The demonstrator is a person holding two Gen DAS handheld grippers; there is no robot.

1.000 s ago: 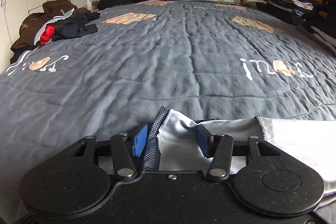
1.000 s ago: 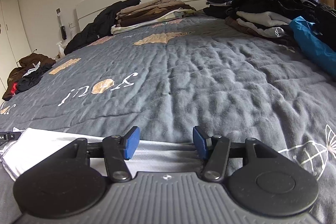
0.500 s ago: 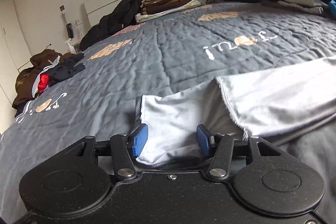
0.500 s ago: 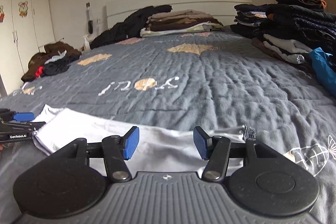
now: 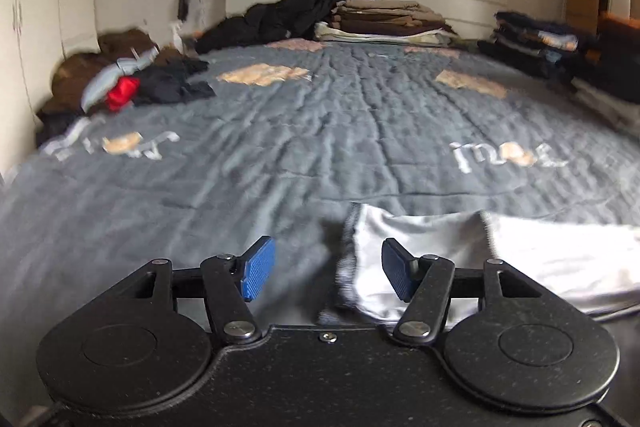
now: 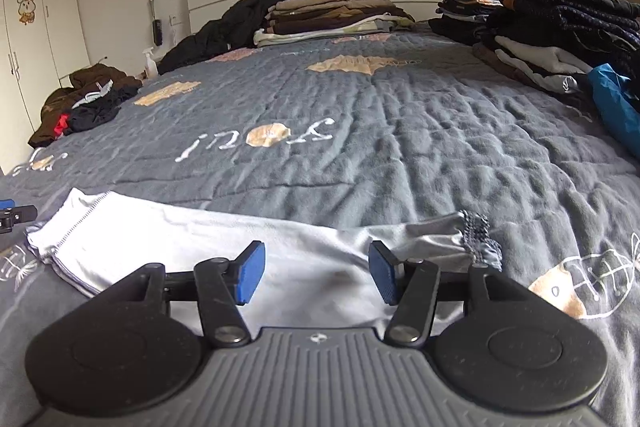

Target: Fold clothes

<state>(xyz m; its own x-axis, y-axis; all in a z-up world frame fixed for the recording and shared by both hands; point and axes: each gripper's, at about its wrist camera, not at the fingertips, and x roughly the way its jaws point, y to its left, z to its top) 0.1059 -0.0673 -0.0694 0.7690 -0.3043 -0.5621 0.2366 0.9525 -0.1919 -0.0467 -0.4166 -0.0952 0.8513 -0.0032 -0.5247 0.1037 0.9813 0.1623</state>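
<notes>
A light grey garment (image 5: 440, 239) with a dark mesh-trimmed edge lies flat along the near part of the grey bedspread (image 5: 320, 131). My left gripper (image 5: 326, 267) hovers at its left end. Its jaws are opening, and the garment's edge lies between them near the right pad without being pinched. In the right wrist view the same garment (image 6: 180, 243) stretches leftward, with its gathered mesh end (image 6: 478, 235) at the right. My right gripper (image 6: 316, 273) stands open just above the cloth, nothing pressed between its pads. The left gripper's tip (image 6: 12, 215) shows at the far left edge.
Folded brown and beige clothes (image 6: 332, 13) and a black jacket (image 6: 240, 23) sit by the headboard. Tall dark folded stacks (image 6: 560, 15) and a blue item (image 6: 614, 103) line the right side. A loose pile of brown, black and red clothes (image 5: 124, 83) lies at the left.
The left gripper's jaws have widened and it has shifted leftward, so the garment's end now sits toward its right pad. The right gripper has lifted off the cloth and its view has levelled out.
</notes>
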